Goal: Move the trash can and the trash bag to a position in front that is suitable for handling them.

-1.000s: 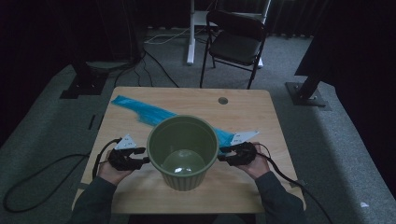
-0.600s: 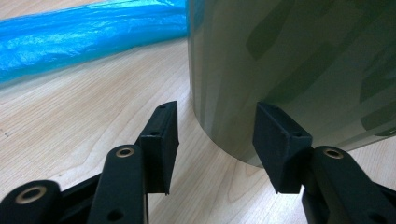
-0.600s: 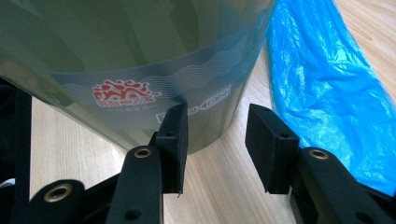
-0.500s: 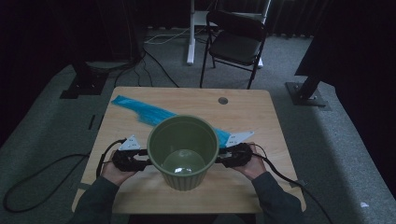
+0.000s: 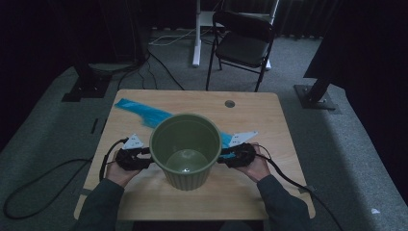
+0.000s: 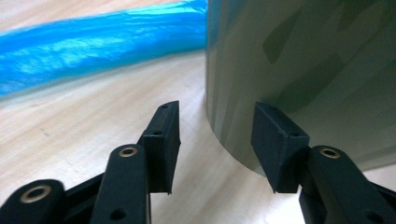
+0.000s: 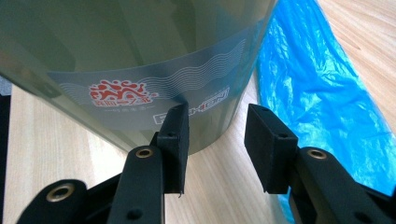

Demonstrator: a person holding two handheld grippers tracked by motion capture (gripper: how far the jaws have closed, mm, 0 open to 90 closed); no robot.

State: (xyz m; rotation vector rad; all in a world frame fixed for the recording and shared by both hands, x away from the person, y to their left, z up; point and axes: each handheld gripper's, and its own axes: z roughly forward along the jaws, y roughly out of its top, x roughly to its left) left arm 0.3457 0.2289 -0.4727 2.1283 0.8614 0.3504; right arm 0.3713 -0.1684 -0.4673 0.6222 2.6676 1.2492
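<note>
An olive-green plastic bin [image 5: 185, 179] stands upright in the middle of the table, with nothing in it. My left gripper [image 5: 146, 158] lies level at its left side and my right gripper [image 5: 222, 156] at its right, both pointing inward. In the left gripper view the gripper [image 6: 215, 126] is open; its jaws have just been closing, with nothing between them and the bin wall [image 6: 303, 70] just ahead. My right gripper [image 7: 215, 126] is open, its tips at the bin's printed label [image 7: 140, 93]. A crumpled blue plastic bag [image 5: 144, 113] lies behind the bin.
The wooden table [image 5: 144, 202] has a round cable hole [image 5: 229, 103] near its far edge. A black folding chair [image 5: 243, 45] stands beyond the table. Cables trail from both grippers off the table's sides onto the grey carpet.
Both hands have edged slightly inward toward the bin's sides. The bin and the blue bag stay where they were.
</note>
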